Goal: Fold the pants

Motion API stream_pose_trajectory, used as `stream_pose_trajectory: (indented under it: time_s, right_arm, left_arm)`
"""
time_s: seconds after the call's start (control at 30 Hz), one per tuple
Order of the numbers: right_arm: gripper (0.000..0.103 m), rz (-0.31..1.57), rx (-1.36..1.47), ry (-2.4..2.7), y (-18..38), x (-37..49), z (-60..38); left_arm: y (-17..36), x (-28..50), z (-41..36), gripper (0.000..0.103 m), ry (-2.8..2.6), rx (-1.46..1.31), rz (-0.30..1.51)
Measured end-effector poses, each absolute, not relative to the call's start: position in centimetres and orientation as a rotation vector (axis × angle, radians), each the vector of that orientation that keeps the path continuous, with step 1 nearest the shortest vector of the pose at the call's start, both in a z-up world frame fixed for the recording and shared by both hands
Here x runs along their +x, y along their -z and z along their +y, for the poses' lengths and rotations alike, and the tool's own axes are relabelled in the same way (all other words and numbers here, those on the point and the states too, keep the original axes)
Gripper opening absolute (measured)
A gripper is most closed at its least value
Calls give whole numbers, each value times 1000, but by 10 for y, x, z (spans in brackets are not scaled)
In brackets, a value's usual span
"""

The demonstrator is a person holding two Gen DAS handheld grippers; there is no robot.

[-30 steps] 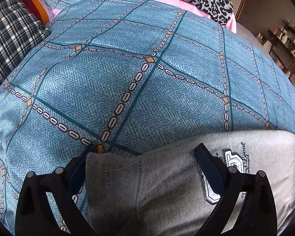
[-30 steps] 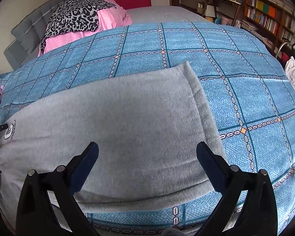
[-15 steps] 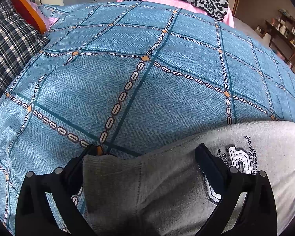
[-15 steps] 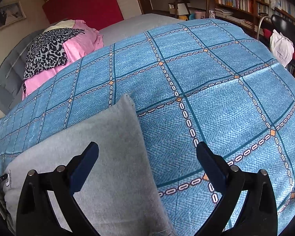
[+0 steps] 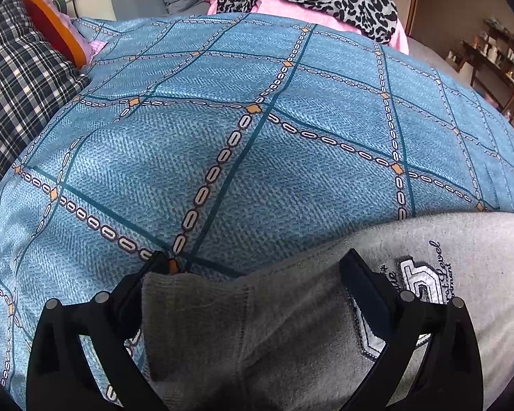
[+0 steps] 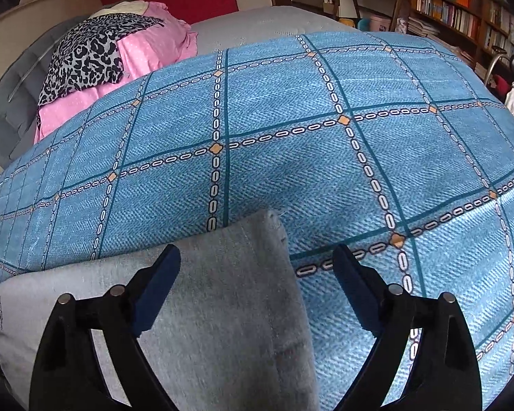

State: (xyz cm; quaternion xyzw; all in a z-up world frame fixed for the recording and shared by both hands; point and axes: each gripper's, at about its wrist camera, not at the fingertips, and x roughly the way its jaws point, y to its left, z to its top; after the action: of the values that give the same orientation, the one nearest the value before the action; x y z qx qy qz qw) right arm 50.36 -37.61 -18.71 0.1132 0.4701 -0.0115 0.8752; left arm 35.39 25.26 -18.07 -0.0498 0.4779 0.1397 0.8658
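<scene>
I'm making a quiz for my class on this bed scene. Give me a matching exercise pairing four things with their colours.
Things:
1. pants
2. bedspread
3. leopard-print cloth
4. plaid fabric

Colours:
A. blue with a chain-pattern grid
B. dark checks with white lines
C. plain grey
D. black spots on grey

Pairs: 1-C, 2-A, 3-D, 4-B

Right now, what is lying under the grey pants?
The grey pants lie flat on the blue patterned bedspread, which shows all around them. Whether anything else sits beneath the fabric cannot be seen; the pants cover it.
</scene>
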Motion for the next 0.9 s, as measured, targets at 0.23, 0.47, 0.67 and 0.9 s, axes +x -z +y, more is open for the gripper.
stream_pose_trajectory:
  time_s: [0.23, 0.47, 0.67, 0.9]
  right_arm:
    - [89, 968, 174, 21, 204, 514, -369]
    - [51, 963, 112, -22, 201, 515, -358]
    - [14, 931, 130, 8, 189, 504, -363]
    - [12, 855, 168, 4, 163, 472, -370]
  left_arm:
    - [181, 355, 252, 98, -296, -99, 993]
    - [181, 355, 252, 98, -294, -101, 990]
    - [179, 354, 250, 94, -284, -98, 973]
    - [169, 346, 237, 50, -224, -68, 917]
